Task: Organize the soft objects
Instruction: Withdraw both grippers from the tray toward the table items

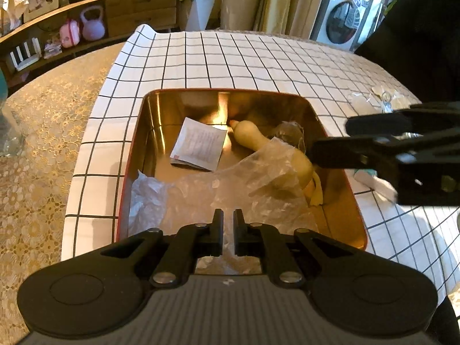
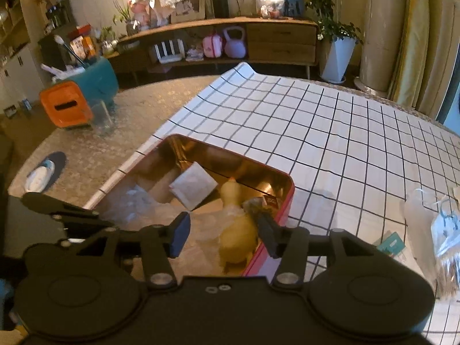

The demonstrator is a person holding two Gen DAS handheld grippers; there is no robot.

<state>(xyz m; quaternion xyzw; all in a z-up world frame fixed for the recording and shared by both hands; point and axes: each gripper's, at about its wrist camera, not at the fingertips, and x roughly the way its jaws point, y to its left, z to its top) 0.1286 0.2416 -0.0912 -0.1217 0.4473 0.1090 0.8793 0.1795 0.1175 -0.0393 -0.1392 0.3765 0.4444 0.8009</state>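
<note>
A red tin (image 1: 135,155) with a shiny gold inside stands open on the checked cloth. In it lie a yellow soft duck toy (image 1: 250,135), a white paper packet (image 1: 198,146) and a sheet of clear plastic wrap (image 1: 230,189). My left gripper (image 1: 228,221) hovers over the tin's near end, shut, just above the wrap; I cannot tell whether it pinches the wrap. My right gripper (image 2: 220,220) is open above the duck (image 2: 238,230), which lies in the tin (image 2: 270,169) near the right finger, unpressed. From the left wrist view the right gripper (image 1: 330,138) reaches in over the tin's right wall.
The checked cloth (image 2: 330,132) stretches far and right of the tin. Clear bags (image 2: 442,230) and a teal card (image 2: 391,243) lie on it at the right. An orange box (image 2: 64,106) and a glass (image 2: 100,115) stand on the lace-covered table to the left.
</note>
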